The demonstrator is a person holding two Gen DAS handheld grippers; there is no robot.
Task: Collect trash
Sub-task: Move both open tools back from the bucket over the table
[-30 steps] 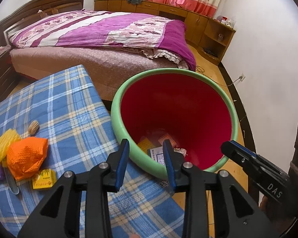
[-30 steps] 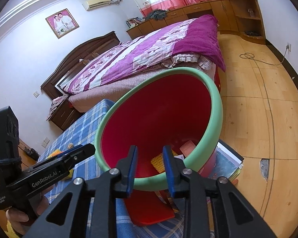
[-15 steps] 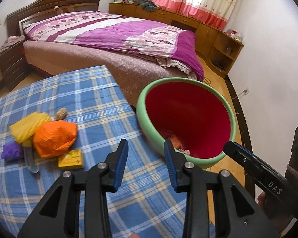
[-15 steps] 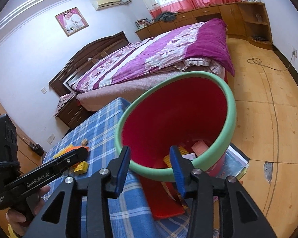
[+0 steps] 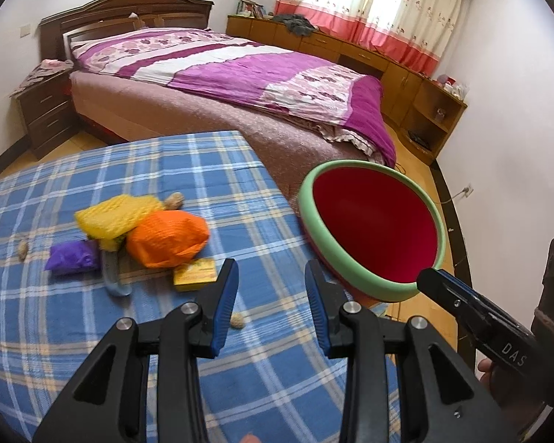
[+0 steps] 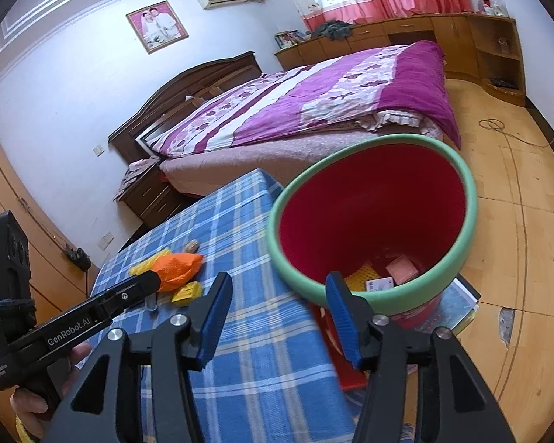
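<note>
**Desk litter and bin: both grippers empty**

- My left gripper (image 5: 270, 299): jaws parted wide, nothing between them, held over the blue plaid desk (image 5: 137, 170).
- My right gripper (image 6: 275, 317): jaws spread wider still, holding nothing, aimed at the near rim of the bin.
- Bin (image 6: 373, 221): red inside, green rim, standing just off the desk's right edge. In it I see a pink card, a white slip and a yellow piece at the bottom.
- Orange foam net (image 5: 166, 238): on the desk ahead and left of my left gripper, touching the yellow foam net (image 5: 114, 217) behind it.
- Small yellow box (image 5: 195, 275): just in front of the orange net, nearest my left gripper.
- Purple wrapper (image 5: 72, 256): left of the orange net.
- Peanut shells: one behind the nets (image 5: 175, 200), one near the left fingertip (image 5: 237, 320), one at far left (image 5: 23, 249).
- Bed (image 5: 240, 74), purple quilt, beyond the desk.
</note>
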